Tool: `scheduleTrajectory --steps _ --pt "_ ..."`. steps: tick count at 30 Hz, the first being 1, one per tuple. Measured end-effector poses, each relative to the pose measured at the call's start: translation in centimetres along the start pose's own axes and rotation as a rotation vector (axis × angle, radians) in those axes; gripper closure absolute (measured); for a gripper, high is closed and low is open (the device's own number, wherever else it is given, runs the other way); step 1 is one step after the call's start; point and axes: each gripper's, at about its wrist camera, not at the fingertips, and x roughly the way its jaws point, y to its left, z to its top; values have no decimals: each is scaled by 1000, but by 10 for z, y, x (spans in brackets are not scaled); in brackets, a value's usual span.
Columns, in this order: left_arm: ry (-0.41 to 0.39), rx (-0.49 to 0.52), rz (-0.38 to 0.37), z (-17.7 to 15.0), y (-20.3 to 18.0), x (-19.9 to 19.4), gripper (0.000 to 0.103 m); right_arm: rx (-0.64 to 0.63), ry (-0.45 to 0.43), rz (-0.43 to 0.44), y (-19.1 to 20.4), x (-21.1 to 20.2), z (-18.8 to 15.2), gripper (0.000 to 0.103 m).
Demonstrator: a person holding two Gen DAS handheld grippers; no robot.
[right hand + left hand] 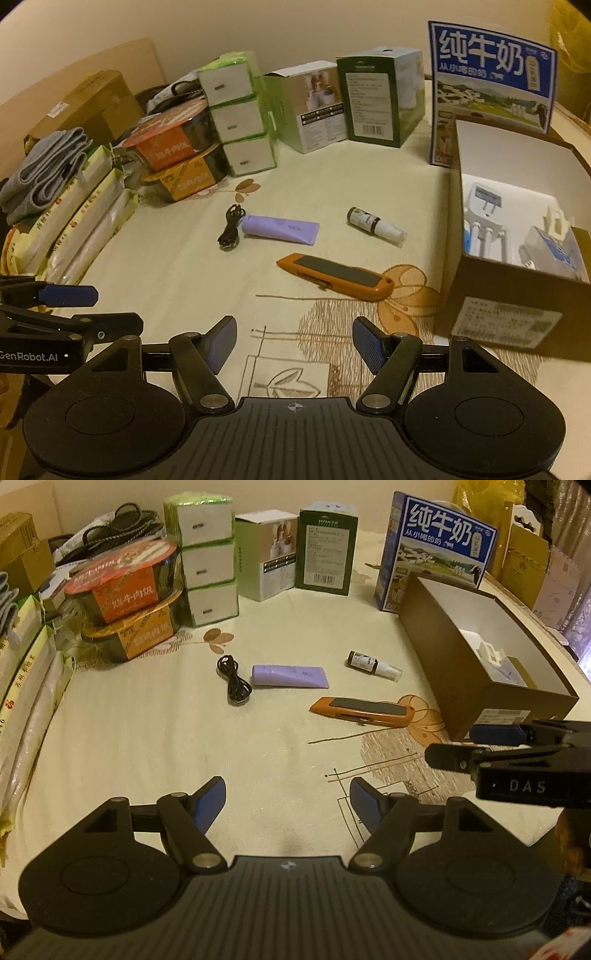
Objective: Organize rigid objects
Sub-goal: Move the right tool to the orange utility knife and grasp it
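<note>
Loose items lie scattered on a cream, leaf-printed tablecloth (177,266), well ahead of two hand-held grippers. Nearest the cameras, the left gripper (287,805) and the right gripper (294,345) each hover above bare cloth, blue pads spread apart and nothing between them. Each tool's fingers also poke into the other's view from the side.

Closest among the items lies an orange utility knife (334,276), flat and angled. Beyond it, a purple tube (279,229) rests on its side, touching or just beside a coiled black cable (229,229) on its left. A small dark spray bottle (376,226) with a clear cap lies to the right, apart from the tube.

On the right stands an open brown box (509,317) with a white lining. Inside it, a white plug adapter and several pale pieces show, but they overlap and are hard to tell apart; the left wrist view hides most of them behind the box wall.

Behind the box rises a blue milk carton (491,74). Along the back stand a dark green box (373,101), a white-and-green box (306,110) and three stacked tissue packs (236,118). At left, two stacked meal tubs (173,155), long flat packets (77,221) and folded grey cloth (48,170) crowd the edge, partly cut off.
</note>
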Motion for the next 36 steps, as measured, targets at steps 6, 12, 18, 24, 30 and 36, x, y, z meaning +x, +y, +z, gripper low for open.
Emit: scheduleTrajectory --steps 6,12,18,24,30,36 --pt "26 -23 -2 -1 7 22 32 -23 8 13 -14 22 5 36" --pt "43 -37 -6 -2 14 42 33 -75 29 22 -17 50 11 37" --pt "48 -44 -9 -2 21 62 33 -173 43 -1 -17 85 18 37" --pt "58 -57 -4 2 31 83 34 -260 65 -36 -22 121 27 37" --pt "64 -71 -5 6 42 98 34 -361 107 -51 -21 150 30 37" --pt "65 -88 -2 11 52 111 37 -405 149 -51 -20 172 32 47"
